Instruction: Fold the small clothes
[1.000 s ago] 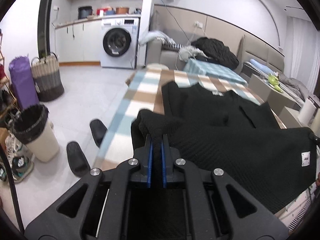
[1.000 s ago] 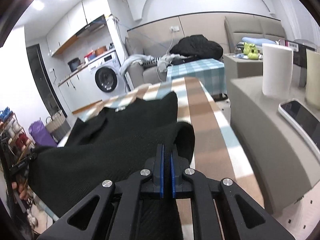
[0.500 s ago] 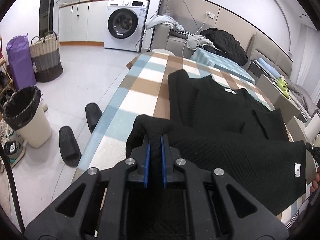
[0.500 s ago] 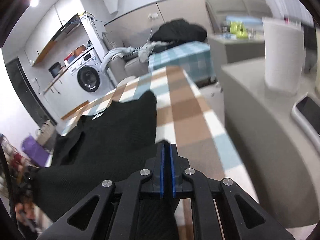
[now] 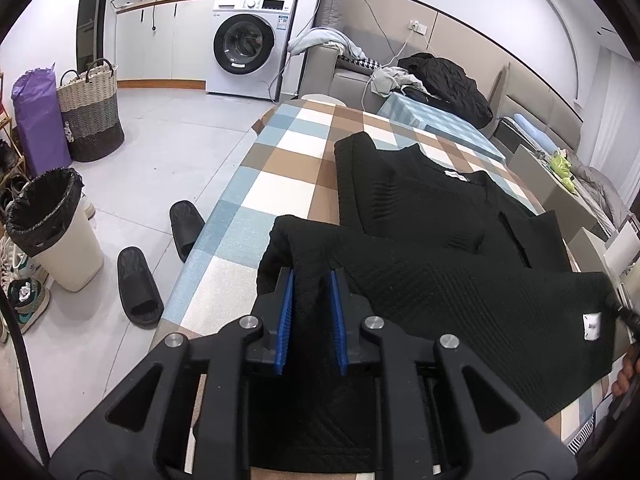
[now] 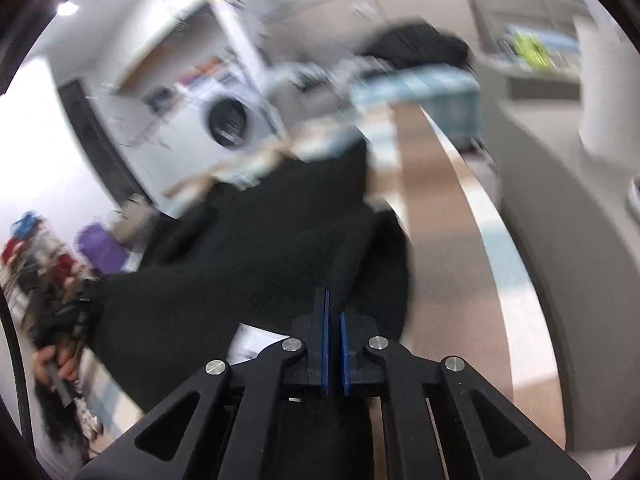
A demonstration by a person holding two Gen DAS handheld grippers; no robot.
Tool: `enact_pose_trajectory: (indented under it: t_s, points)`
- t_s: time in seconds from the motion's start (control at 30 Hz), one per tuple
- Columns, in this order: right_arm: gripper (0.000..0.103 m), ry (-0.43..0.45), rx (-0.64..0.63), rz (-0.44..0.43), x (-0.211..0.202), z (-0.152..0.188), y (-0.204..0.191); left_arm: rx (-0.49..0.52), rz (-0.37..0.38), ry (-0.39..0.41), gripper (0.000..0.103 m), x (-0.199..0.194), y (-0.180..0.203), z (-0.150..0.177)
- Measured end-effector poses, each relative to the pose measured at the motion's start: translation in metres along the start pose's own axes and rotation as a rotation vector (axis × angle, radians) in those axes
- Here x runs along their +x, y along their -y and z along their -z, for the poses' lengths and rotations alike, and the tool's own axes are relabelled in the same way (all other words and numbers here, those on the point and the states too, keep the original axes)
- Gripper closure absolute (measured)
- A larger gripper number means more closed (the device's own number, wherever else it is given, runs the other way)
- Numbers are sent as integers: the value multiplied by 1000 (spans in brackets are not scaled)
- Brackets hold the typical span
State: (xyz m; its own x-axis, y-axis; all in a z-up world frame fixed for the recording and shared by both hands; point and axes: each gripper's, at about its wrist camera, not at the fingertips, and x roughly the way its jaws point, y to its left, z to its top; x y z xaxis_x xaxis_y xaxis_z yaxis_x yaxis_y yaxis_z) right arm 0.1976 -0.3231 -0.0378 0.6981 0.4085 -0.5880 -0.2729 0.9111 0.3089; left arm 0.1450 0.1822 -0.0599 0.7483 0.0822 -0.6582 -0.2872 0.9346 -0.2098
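A black knit sweater [image 5: 440, 240] lies on the checked tablecloth [image 5: 280, 184], its lower half folded up over the upper half. My left gripper [image 5: 311, 280] has its blue jaws parted, with the sweater's hem corner lying loose between them. In the blurred right wrist view my right gripper [image 6: 334, 304] has its jaws almost together, with the sweater [image 6: 260, 256] right at the tips; a narrow gap shows between the pads.
A lined waste bin [image 5: 52, 220], two black slippers [image 5: 138, 288] and a woven basket [image 5: 90, 116] stand on the floor to the left. A washing machine [image 5: 248, 44] is behind. A sofa with clothes [image 5: 440, 76] lies beyond the table.
Both grippers carried the sweater's hem forward over its upper half. My left jaws have parted off the hem corner. My right gripper is moving fast and its view is blurred.
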Motion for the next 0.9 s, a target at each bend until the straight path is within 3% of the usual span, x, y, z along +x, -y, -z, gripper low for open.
enact_pose_trajectory:
  t_s: [0.07, 0.17, 0.23, 0.3, 0.37, 0.43, 0.47, 0.67, 0.8, 0.9]
  points:
    - [99, 65, -28, 16, -12, -11, -8, 5, -3, 9, 89, -3, 1, 1]
    - [99, 85, -6, 78, -7, -25, -7, 23, -14, 9, 89, -3, 2, 3]
    - [98, 60, -6, 142, 7, -28, -5, 22, -16, -1, 89, -2, 1, 4]
    - [91, -38, -4, 189, 27, -26, -2, 16, -20, -14, 84, -1, -2, 5]
    - [80, -113, 35, 184, 37, -18, 5, 1, -8, -25, 64, -2, -6, 7]
    - [56, -131, 80, 134, 35, -11, 11, -11, 9, -30, 47, -3, -9, 9]
    - [54, -126, 96, 115, 32, -7, 14, -10, 15, -28, 45, -2, -8, 10]
    - [53, -138, 120, 102, 36, 1, 18, 13, 36, -106, 45, 20, 7, 12]
    - [51, -152, 131, 89, 49, -4, 20, 67, 17, -109, 45, 29, 21, 12]
    - [51, -157, 112, 83, 56, -8, 14, 50, 32, -123, 45, 37, 23, 8]
